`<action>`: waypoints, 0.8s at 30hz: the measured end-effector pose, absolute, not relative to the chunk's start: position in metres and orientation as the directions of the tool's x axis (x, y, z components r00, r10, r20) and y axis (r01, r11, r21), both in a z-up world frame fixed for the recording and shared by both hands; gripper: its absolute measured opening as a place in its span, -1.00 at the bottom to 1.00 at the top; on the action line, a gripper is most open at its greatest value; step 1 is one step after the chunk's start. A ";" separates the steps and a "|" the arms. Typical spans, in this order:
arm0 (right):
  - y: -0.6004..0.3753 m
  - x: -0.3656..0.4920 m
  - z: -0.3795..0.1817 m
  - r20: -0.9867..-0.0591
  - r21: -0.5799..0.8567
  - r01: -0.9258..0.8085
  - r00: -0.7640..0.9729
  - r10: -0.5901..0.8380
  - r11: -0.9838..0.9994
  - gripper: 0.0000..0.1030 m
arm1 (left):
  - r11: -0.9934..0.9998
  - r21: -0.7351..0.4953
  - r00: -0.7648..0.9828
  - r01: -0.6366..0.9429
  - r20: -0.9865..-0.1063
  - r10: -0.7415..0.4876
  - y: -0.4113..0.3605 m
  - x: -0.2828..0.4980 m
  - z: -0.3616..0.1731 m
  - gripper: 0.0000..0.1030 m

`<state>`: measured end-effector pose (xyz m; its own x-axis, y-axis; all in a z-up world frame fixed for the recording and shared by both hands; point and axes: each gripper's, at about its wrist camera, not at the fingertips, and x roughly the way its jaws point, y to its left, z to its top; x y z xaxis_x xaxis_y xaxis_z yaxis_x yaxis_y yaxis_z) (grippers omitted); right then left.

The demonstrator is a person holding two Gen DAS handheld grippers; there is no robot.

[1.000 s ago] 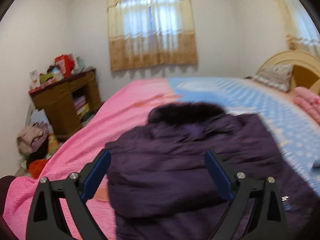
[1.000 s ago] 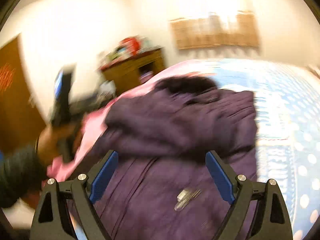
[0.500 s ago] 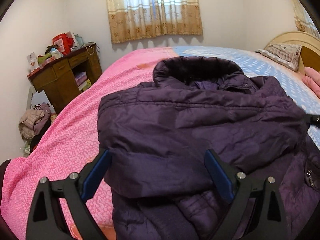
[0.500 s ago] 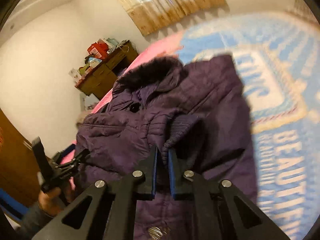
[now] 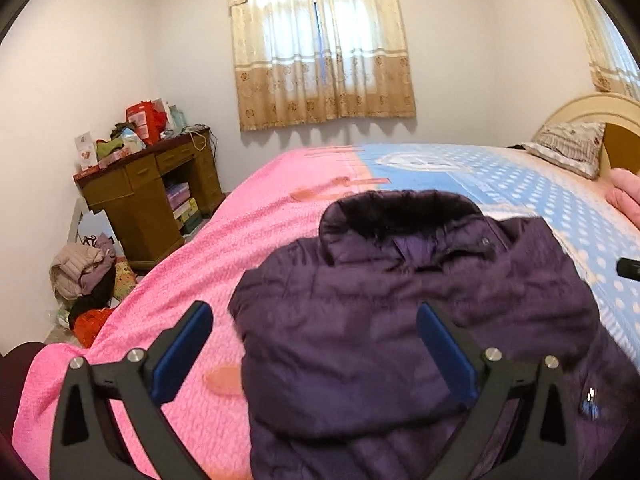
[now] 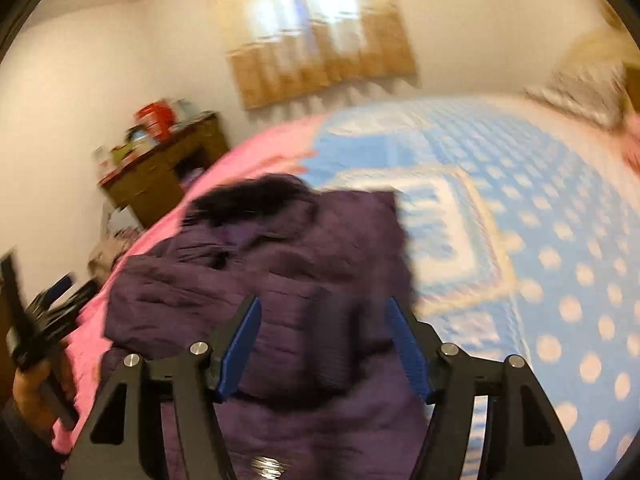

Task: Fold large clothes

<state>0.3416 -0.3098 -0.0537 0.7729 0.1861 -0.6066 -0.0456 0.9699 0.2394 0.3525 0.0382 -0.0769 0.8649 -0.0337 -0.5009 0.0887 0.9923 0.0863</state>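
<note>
A dark purple padded jacket (image 5: 400,320) with a black fur collar (image 5: 400,208) lies on the bed, sleeves folded across its front. It also shows in the right wrist view (image 6: 280,280), blurred. My left gripper (image 5: 316,344) is open and empty, above the jacket's left side. My right gripper (image 6: 324,340) is open and empty, above the folded sleeve near the jacket's right edge. The left gripper (image 6: 44,320) and the hand holding it show at the left edge of the right wrist view.
The bed has a pink cover (image 5: 240,240) on the left and a blue dotted one (image 5: 520,184) on the right. A pillow (image 5: 568,148) and headboard are at far right. A cluttered wooden desk (image 5: 148,196) and a clothes pile (image 5: 88,280) stand left of the bed.
My right gripper was shut on the jacket's sleeve cuff half a second ago; it has let go, opened and pulled back. My left gripper stayed open and drew back a little.
</note>
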 end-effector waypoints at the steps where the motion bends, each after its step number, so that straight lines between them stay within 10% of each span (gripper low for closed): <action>1: -0.296 0.345 -0.050 -0.602 0.234 -0.085 0.769 0.213 0.968 0.27 | 0.994 0.071 0.860 0.085 -0.509 -0.036 0.037 0.360 -0.078 1.00; 24: -0.230 0.405 -0.149 -0.751 0.133 -0.115 0.636 0.176 0.984 0.24 | 0.995 0.051 0.690 0.083 -0.724 -0.020 0.025 0.419 -0.163 1.00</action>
<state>0.4049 -0.2304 -0.1490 0.6361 0.1760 -0.7513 -0.1148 0.9844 0.1334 0.4188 0.0255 -0.1634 0.6900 -0.0202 -0.7235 0.0828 0.9953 0.0511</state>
